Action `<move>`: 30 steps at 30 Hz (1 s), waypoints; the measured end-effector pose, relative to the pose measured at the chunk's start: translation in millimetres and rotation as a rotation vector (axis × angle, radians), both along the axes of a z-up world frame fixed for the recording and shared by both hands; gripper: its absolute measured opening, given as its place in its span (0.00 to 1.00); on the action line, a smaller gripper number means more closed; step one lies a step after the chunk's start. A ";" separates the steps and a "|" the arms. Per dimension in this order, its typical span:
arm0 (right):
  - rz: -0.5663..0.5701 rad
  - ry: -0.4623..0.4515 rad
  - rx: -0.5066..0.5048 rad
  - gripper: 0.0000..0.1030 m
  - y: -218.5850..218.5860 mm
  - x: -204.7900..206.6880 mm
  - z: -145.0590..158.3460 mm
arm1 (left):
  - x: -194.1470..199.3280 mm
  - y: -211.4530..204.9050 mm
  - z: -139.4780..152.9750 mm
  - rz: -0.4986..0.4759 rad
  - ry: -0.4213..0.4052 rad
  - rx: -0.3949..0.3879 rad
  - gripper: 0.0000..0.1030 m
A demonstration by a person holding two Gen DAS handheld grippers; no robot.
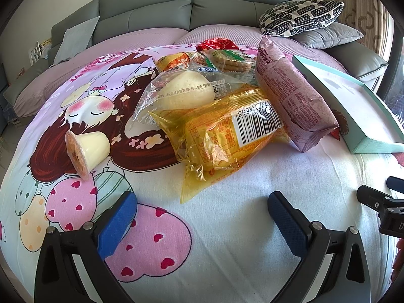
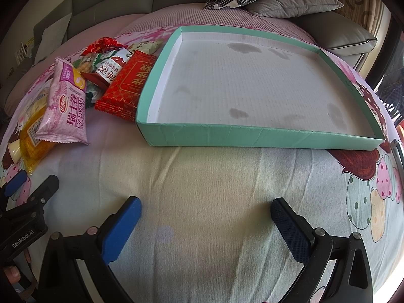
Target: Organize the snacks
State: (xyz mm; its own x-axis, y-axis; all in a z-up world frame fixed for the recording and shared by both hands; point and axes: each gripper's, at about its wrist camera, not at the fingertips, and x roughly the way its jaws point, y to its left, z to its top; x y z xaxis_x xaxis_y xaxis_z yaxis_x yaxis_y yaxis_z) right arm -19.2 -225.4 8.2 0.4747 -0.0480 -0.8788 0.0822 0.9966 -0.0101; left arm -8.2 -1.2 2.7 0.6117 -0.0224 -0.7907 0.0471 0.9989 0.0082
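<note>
A heap of snacks lies on a cartoon-print cloth. In the left wrist view a yellow packet [image 1: 227, 136] is nearest, with a clear bag holding a pale bun [image 1: 184, 93] behind it, a pink swiss-roll packet [image 1: 293, 96] to the right and a pudding cup [image 1: 85, 149] on its side to the left. My left gripper [image 1: 202, 209] is open, just short of the yellow packet. An empty, shallow teal box [image 2: 252, 136] sits right of the heap, with a red packet [image 2: 128, 85] against its left wall. My right gripper [image 2: 205, 214] hovers open in front of the box.
A grey sofa [image 1: 151, 12] runs behind the cloth. A black-and-white patterned cushion [image 1: 300, 16] and a grey cushion [image 1: 330, 35] lie at the back right. More small packets [image 2: 106, 58] sit behind the pink one. A curtain hangs at the far right.
</note>
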 end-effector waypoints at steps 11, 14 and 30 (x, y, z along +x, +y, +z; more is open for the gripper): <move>0.000 0.000 0.000 1.00 0.0 0.2 0.1 | 0.5 -2.0 0.6 -0.002 -0.003 0.010 1.00; 0.000 0.000 0.000 1.00 -0.1 0.1 0.0 | 1.0 -1.8 0.6 -0.003 -0.003 0.010 1.00; 0.038 -0.061 -0.015 1.00 5.8 1.2 17.1 | -2.2 5.5 17.9 -0.015 -0.029 -0.002 1.00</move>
